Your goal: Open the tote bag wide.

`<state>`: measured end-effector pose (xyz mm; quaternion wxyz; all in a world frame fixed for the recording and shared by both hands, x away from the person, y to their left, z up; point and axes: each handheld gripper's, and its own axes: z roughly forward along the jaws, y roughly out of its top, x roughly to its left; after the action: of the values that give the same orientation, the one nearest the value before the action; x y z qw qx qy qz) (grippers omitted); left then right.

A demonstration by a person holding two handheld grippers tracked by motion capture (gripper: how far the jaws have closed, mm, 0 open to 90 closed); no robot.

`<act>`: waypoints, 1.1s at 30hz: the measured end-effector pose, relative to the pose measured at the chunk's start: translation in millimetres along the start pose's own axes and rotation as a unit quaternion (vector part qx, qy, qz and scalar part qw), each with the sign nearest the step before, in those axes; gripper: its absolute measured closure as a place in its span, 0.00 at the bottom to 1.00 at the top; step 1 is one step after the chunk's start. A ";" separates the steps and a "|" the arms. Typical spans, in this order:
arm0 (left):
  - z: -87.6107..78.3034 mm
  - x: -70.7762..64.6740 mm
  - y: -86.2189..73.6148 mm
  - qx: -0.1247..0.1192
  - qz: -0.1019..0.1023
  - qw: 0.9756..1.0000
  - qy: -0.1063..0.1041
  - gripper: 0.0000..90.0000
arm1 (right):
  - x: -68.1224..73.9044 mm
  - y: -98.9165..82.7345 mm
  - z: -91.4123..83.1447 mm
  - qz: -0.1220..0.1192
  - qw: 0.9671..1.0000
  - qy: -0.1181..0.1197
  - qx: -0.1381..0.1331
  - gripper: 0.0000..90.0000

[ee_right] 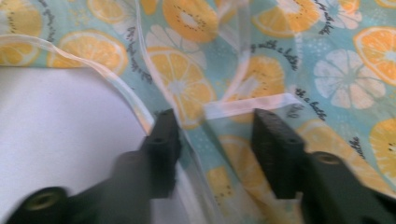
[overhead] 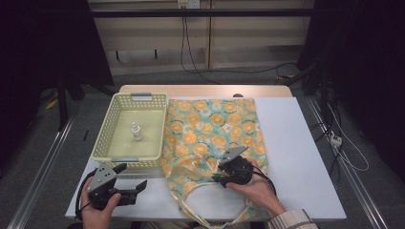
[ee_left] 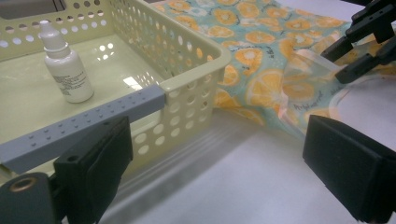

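Note:
A tote bag (overhead: 210, 124) printed with orange slices on teal lies flat mid-table, its handle loops (overhead: 191, 210) trailing toward the front edge. My right gripper (overhead: 217, 174) rests on the bag's near edge. In the right gripper view its jaws (ee_right: 215, 116) stand partly apart and straddle the bag's hem and a pale strap (ee_right: 247, 105); the pads do not pinch the fabric (ee_right: 327, 70). My left gripper (overhead: 131, 175) is held open over bare table just in front of the basket, nothing between its jaws (ee_left: 219, 135). The right gripper (ee_left: 335, 65) also shows over the bag (ee_left: 261, 84).
A pale yellow perforated basket (overhead: 102, 138) with grey handles (ee_left: 93, 116) stands left of the bag and holds a small white dropper bottle (overhead: 137, 132) (ee_left: 65, 65) upright. White tabletop (overhead: 296, 157) stretches to the right of the bag. Cables run on the floor beyond.

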<state>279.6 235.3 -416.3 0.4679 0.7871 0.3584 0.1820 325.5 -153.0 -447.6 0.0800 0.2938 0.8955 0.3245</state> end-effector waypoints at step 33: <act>-0.6 0.8 -0.8 0.001 -0.006 1.000 0.005 0.09 | -18.0 30.8 -34.8 0.033 0.992 -0.033 -0.120 1.00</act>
<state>279.4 236.5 -416.8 0.4670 0.7842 0.3655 0.1825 343.2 -163.1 -402.1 0.1333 0.3218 0.8370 0.4220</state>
